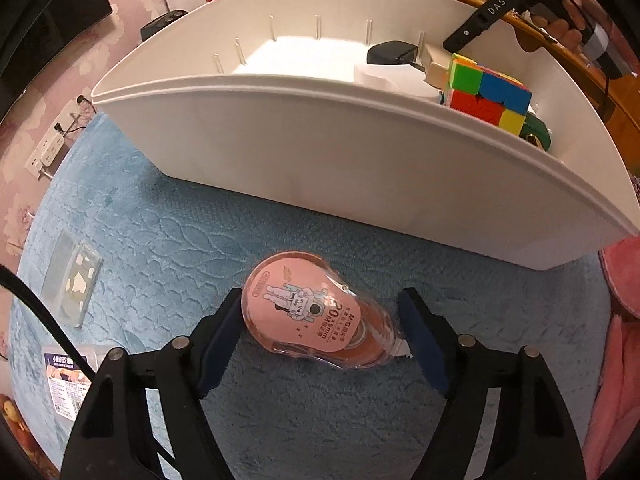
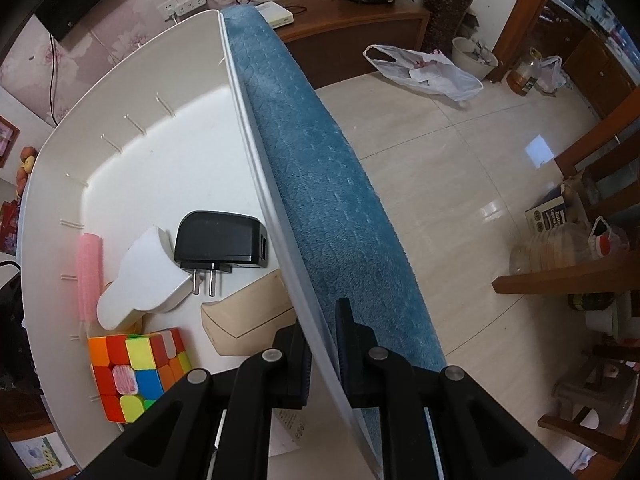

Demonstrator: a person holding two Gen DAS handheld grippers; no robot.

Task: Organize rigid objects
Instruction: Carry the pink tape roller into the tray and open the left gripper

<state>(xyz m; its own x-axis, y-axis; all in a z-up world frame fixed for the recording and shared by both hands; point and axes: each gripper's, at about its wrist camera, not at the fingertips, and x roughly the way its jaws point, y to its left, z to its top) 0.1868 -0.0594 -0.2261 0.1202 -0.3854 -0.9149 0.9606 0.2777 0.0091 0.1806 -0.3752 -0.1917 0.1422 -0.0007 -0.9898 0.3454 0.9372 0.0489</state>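
On the blue quilted cloth (image 1: pixel 168 240), just in front of the white bin (image 1: pixel 320 152), we find a pink correction-tape dispenser (image 1: pixel 316 316) in clear wrap. Its label shows an astronaut drawing, "M&G" and what reads as "30M x 5mm"; the smaller print we cannot make out. A black bar at the top right of the left wrist view carries the letters "DAS" (image 1: pixel 496 5).

Left gripper (image 1: pixel 320 334): jaws apart, pointing steeply down, with the dispenser lying between the blue pads. One end sits close against the left pad (image 1: pixel 224 332); the white tip at the other end is just beside the right pad (image 1: pixel 420 340). We cannot tell whether either pad truly presses on it. Bare cloth lies open all round the dispenser, up to the bin's near wall. A clear flat packet (image 1: pixel 74 280) and a printed packet (image 1: pixel 66 376) lie well apart to the left.

Right gripper (image 2: pixel 324 364): clamped on the bin's thin side wall (image 2: pixel 256 152), one finger inside, one outside. Beyond that wall a narrow strip of cloth runs to the table edge, then tiled floor (image 2: pixel 440 168).

Inside the bin: a colour cube (image 2: pixel 132 368), a black plug adapter (image 2: pixel 222 240), a white block (image 2: pixel 144 276), a beige piece (image 2: pixel 248 320), a pink roller-like item (image 2: pixel 90 276).
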